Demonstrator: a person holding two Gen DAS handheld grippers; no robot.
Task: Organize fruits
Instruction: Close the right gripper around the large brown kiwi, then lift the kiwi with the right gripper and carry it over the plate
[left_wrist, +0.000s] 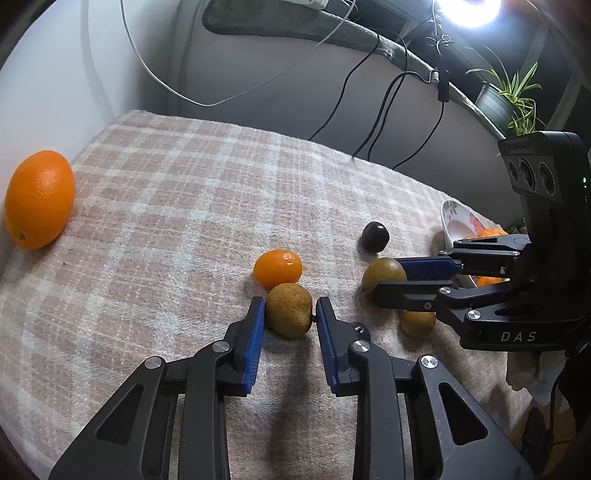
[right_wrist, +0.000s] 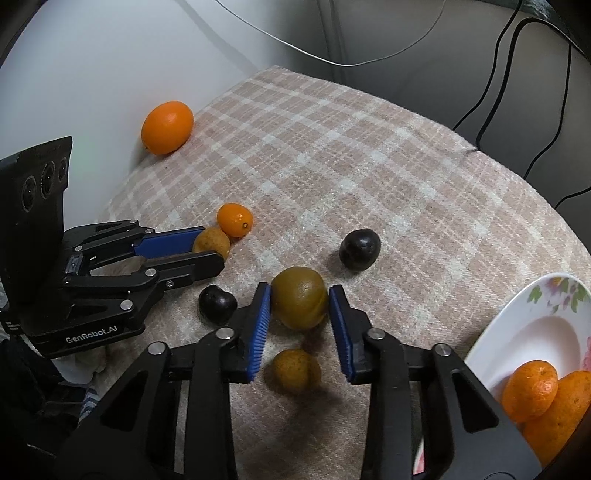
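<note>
- On the pink-and-white plaid cloth (left_wrist: 177, 206) covering the table, fruit lies scattered, with both tools low over the near middle.
- Left gripper (left_wrist: 290, 314): black frame, blue ribbed pads, jaws part open around a speckled yellow-brown pear-shaped fruit (left_wrist: 289, 309). The fruit sits on the cloth between the pads, the right pad at its stem end; whether the pads actually press it I cannot tell.
- Right gripper (right_wrist: 300, 314): same build, jaws part open on either side of a larger olive-brown round fruit (right_wrist: 300, 297), pads close against its flanks, grip not certain.
- Small orange mandarin (left_wrist: 277, 268): touching the far side of the speckled fruit.
- Big oval orange (left_wrist: 38, 199): far left, at the cloth's edge against the white wall.
- Dark purple round fruit (left_wrist: 375, 236): just beyond the olive-brown fruit.
- Second dark purple fruit (right_wrist: 217, 303): seen from the right wrist view only, just left of the right gripper's left pad.
- Small dull-orange fruit (right_wrist: 295, 370): on the cloth below the right gripper, nearer than the olive-brown one.
- White floral-print plate (right_wrist: 535, 325): right edge of the cloth, holding two orange mandarins (right_wrist: 532, 386).
- Black and white cables (left_wrist: 384, 96): hanging down the grey wall behind.
- Potted green plant (left_wrist: 506, 92): far right, on a ledge near a bright lamp.
</note>
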